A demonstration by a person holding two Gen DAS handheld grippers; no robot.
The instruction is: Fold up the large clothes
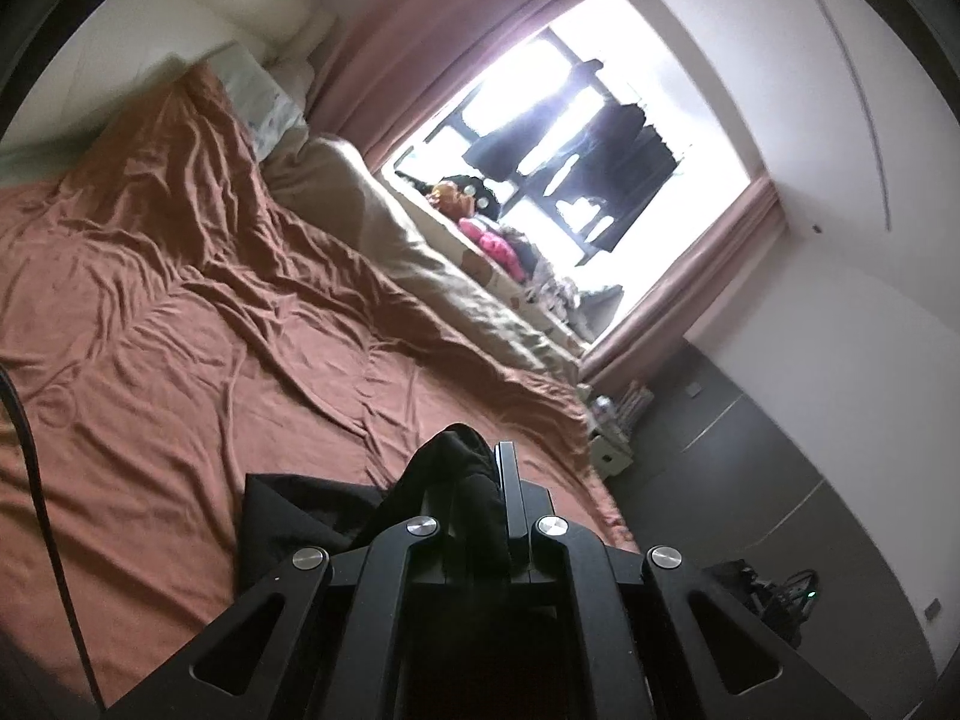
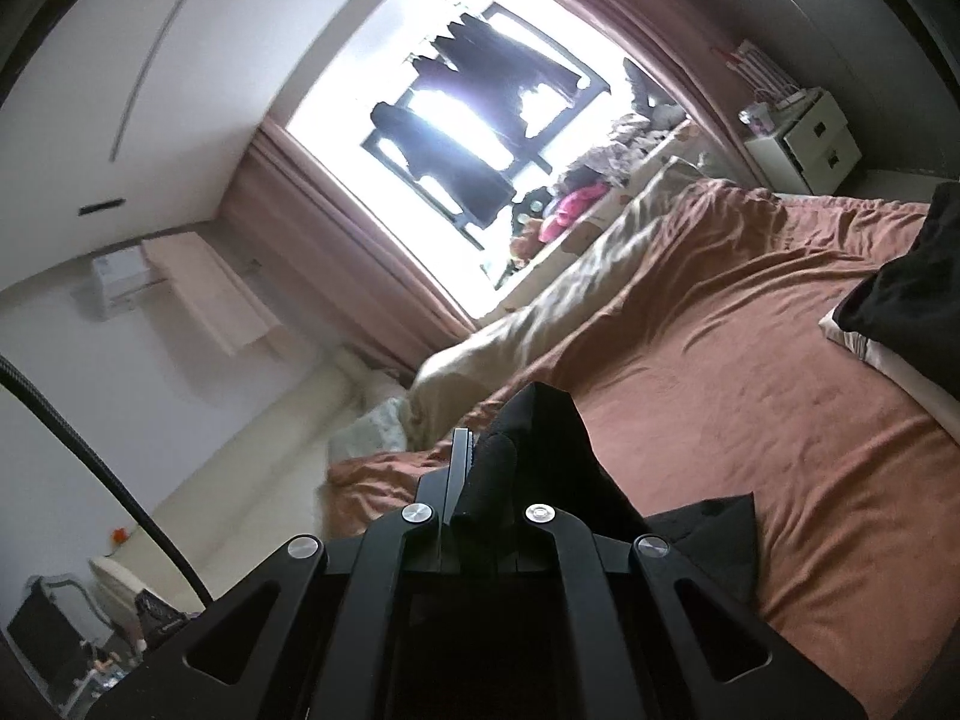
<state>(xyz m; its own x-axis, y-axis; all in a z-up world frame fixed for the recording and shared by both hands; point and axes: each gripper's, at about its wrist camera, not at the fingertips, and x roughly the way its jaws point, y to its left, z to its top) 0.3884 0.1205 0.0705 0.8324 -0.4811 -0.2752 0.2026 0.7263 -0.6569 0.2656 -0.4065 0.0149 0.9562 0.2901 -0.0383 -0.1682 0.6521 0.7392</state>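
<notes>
Left gripper (image 1: 480,468): black linkage fills the bottom of the left wrist view. Jaws closed on a bunched fold of the black garment (image 1: 456,480). Cloth rises between the fingers, humps just above the tips, and hangs off to the left as a flat dark flap over the rust-brown bedsheet (image 1: 180,300). Lower part of the garment is hidden behind the gripper body.

A black cable (image 1: 36,480) runs down the left edge, cut off by the lens rim. Beyond the sheet: a beige duvet (image 1: 420,252) bunched along the window side, pale pillows (image 1: 264,102) at the head, pink curtains (image 1: 420,30). The window (image 1: 570,138) is blown out; dark clothes hang against it as silhouettes only. The clutter on the sill is too small to identify apart from something pink.

Right gripper (image 2: 480,462): jaws fully closed on another part of the black garment (image 2: 540,438). Fabric peaks above the fingertips and drops right, with a corner lying on the bedsheet (image 2: 720,390). How the two held parts join is out of both views.

At the right edge a dark mass (image 2: 912,288) sits on a pale folded layer, cut off by the frame; whether it is part of the same garment cannot be told. A white drawer unit (image 2: 804,144) stands past the bed's far corner.
</notes>
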